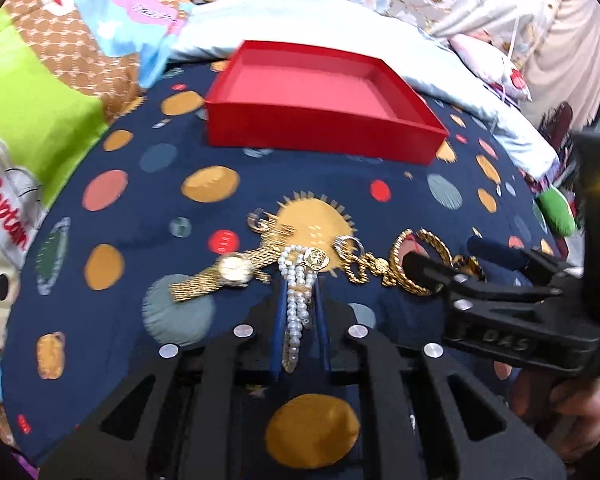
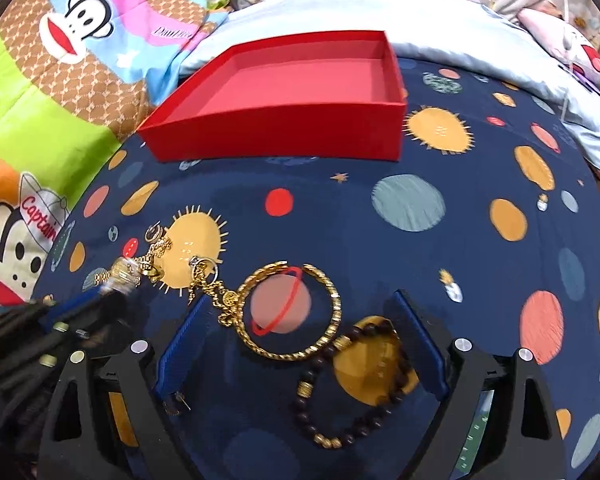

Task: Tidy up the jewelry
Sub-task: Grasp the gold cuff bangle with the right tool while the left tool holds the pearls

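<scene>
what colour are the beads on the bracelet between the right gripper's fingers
Dark brown beaded bracelet with a few gold spacer beads, clearest in the right wrist view.

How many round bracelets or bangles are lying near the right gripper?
2: a gold bangle between the right gripper's fingers, and a dark bead bracelet just nearer, touching it. Others may be hidden.

Bright, even light; slight blur, fisheye-bent edges.
</scene>
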{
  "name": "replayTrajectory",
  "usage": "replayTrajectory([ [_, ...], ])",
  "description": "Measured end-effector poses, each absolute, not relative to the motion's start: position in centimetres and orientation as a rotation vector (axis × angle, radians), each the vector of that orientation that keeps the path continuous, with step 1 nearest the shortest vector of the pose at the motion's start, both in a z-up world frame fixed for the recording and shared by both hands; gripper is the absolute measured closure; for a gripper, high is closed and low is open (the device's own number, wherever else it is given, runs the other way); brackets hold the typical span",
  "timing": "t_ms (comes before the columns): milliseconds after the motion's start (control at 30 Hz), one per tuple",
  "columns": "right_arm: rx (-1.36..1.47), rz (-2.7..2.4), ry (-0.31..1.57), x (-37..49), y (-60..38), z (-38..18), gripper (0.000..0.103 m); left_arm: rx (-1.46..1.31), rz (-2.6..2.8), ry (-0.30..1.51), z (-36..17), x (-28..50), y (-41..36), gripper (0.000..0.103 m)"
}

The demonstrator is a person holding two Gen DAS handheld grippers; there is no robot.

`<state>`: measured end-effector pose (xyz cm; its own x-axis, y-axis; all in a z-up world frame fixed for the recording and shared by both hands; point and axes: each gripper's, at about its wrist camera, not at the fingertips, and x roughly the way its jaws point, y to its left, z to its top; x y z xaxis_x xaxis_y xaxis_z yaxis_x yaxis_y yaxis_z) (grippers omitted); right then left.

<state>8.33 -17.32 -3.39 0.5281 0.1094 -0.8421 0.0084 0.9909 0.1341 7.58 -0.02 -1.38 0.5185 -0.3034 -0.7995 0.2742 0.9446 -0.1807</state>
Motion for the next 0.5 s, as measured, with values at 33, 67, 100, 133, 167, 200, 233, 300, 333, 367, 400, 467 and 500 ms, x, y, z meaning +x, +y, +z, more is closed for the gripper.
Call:
replayTrajectory([
  [33, 0.119, 0.064, 1.018, 8.47, -17.08, -3.6, 0.015, -0.037, -0.341, 0.962, -1.17, 7.56, 0.28, 0.09],
  [67, 0.108, 0.065, 1.023, 8.65, -16.81, -3.86, 0.016, -0.04, -0.334, 0.957, -0.94, 7.52, 0.59, 0.09],
  [100, 0.1, 0.065, 1.027, 8.72, -16.68, -4.04, 0.017, -0.042, -0.331, 0.955, -0.81, 7.5, 0.75, 0.09],
  [133, 0.087, 0.062, 1.025, 8.76, -16.54, -4.16, 0.018, -0.044, -0.327, 0.953, -0.68, 7.49, 0.89, 0.09],
  [167, 0.072, 0.058, 1.02, 8.75, -16.38, -4.2, 0.019, -0.047, -0.325, 0.952, -0.65, 7.46, 1.03, 0.09],
  [200, 0.053, 0.053, 1.018, 8.78, -16.23, -4.24, 0.02, -0.053, -0.327, 0.954, -0.62, 7.48, 1.12, 0.09],
  [233, 0.04, 0.048, 1.015, 8.78, -16.18, -4.25, 0.024, -0.054, -0.327, 0.955, -0.63, 7.47, 1.14, 0.09],
  [300, 0.016, 0.04, 1.007, 8.74, -16.16, -4.26, 0.03, -0.055, -0.33, 0.956, -0.65, 7.43, 1.11, 0.09],
  [333, 0.009, 0.037, 1.004, 8.68, -16.21, -4.23, 0.034, -0.056, -0.332, 0.956, -0.63, 7.43, 1.16, 0.09],
  [367, 0.006, 0.036, 1.001, 8.62, -16.26, -4.21, 0.04, -0.057, -0.333, 0.956, -0.64, 7.34, 1.17, 0.09],
  [400, 0.005, 0.043, 0.998, 8.55, -16.27, -4.15, 0.043, -0.057, -0.337, 0.956, -0.63, 7.32, 1.13, 0.09],
  [467, 0.002, 0.048, 0.995, 8.43, -16.27, -4.15, 0.043, -0.055, -0.339, 0.956, -0.64, 7.23, 0.9, 0.09],
  [500, 0.001, 0.05, 0.993, 8.38, -16.27, -4.15, 0.043, -0.055, -0.343, 0.956, -0.61, 7.17, 0.84, 0.09],
])
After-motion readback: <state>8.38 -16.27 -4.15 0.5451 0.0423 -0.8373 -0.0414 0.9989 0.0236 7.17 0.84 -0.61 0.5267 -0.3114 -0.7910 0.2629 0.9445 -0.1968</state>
